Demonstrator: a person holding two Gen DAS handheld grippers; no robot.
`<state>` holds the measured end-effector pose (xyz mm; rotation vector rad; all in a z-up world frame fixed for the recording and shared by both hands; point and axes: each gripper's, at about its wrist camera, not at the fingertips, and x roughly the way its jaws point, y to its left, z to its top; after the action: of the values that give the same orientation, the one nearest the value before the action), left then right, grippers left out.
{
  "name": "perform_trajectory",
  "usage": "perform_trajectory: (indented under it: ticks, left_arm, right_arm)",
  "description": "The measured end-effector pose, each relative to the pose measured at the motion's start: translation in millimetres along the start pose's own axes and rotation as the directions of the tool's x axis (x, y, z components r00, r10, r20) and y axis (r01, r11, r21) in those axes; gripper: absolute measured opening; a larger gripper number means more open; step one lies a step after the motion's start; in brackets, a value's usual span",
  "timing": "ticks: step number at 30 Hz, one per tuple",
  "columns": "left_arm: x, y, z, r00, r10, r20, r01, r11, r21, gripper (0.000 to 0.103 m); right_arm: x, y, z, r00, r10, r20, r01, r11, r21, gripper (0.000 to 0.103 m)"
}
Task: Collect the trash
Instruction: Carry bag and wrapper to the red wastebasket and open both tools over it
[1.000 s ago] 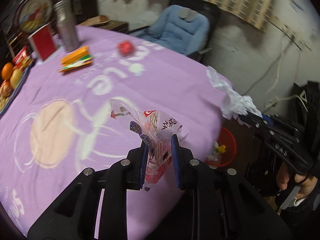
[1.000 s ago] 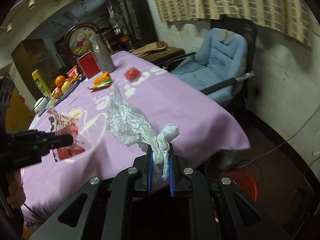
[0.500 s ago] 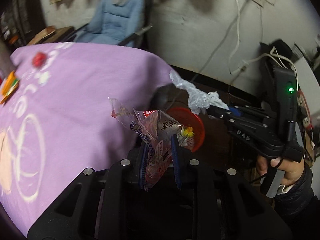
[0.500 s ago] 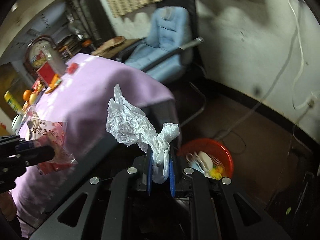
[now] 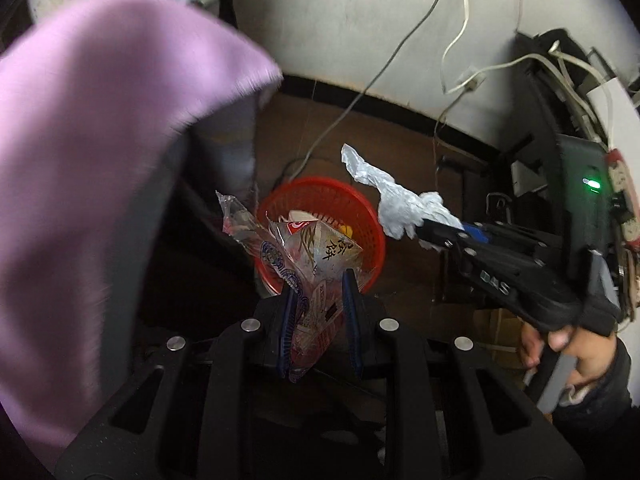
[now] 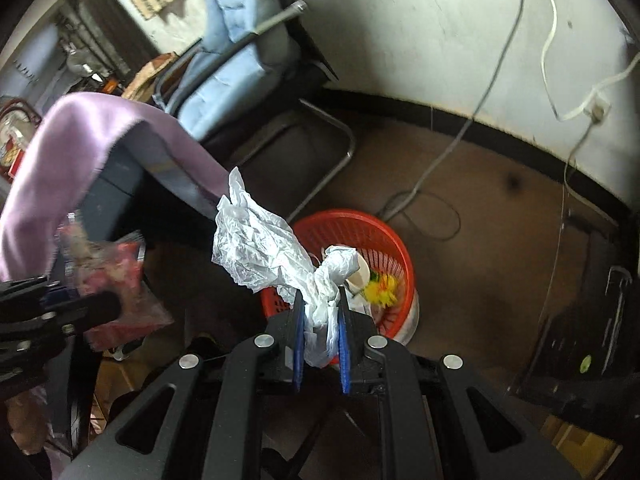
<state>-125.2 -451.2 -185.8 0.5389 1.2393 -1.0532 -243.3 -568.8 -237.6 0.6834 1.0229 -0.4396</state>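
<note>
My left gripper (image 5: 318,288) is shut on a clear printed snack wrapper (image 5: 304,252) and holds it above the near rim of a red mesh trash basket (image 5: 360,216) on the floor. My right gripper (image 6: 320,304) is shut on a crumpled white plastic bag (image 6: 260,248) and holds it over the left side of the same basket (image 6: 372,232), which has a cup and yellow scraps inside. The right gripper with the white bag (image 5: 396,196) shows to the right in the left wrist view. The left gripper with the wrapper (image 6: 116,280) shows at the left in the right wrist view.
The table with the purple cloth (image 5: 92,120) overhangs on the left. A blue padded chair (image 6: 236,52) stands behind the basket. White cables (image 6: 440,160) trail across the brown floor along the wall. Dark equipment (image 5: 568,168) stands at the right.
Both grippers have swung off the table and down toward the floor. The red basket is now directly under and ahead of both held pieces of trash. Both grips are unchanged.
</note>
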Motion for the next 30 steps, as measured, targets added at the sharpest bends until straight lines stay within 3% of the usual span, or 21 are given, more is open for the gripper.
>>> perform_trajectory:
  ticks: [7, 10, 16, 18, 20, 23, 30]
  left_arm:
    - [95, 9, 12, 0.988, 0.007, -0.153, -0.02, 0.996, -0.084, 0.024]
    - [127, 15, 15, 0.977, 0.003, -0.211, -0.024, 0.995, -0.096, 0.024]
    - [150, 22, 15, 0.97, -0.021, -0.242, -0.014, 0.99, -0.143, 0.028]
    - [152, 25, 16, 0.971, -0.033, -0.237, -0.007, 0.986, -0.164, 0.036]
    - [150, 28, 16, 0.974, -0.03, -0.226, -0.009, 0.986, -0.169, 0.053]
    - [148, 29, 16, 0.978, -0.019, -0.209, -0.019, 0.984, -0.178, 0.067]
    - [139, 37, 15, 0.978, -0.058, -0.198, 0.011, 0.972, -0.233, 0.072]
  right_arm:
    - [62, -35, -6, 0.995, 0.037, -0.097, -0.021, 0.986, 0.163, 0.014]
    - [89, -41, -10, 0.991, 0.01, -0.135, 0.016, 0.983, 0.183, 0.014]
    - [113, -50, -12, 0.989, 0.043, -0.144, -0.005, 0.966, 0.257, 0.017]
    - [113, -49, -8, 0.989, 0.049, -0.137, -0.011, 0.966, 0.26, 0.02]
    - [112, -53, -9, 0.99, 0.049, -0.13, -0.011, 0.962, 0.273, 0.03]
    - [105, -57, -7, 0.994, 0.04, -0.101, -0.009, 0.958, 0.287, 0.035]
    - [93, -67, -8, 0.994, 0.088, -0.07, -0.062, 0.948, 0.313, 0.037]
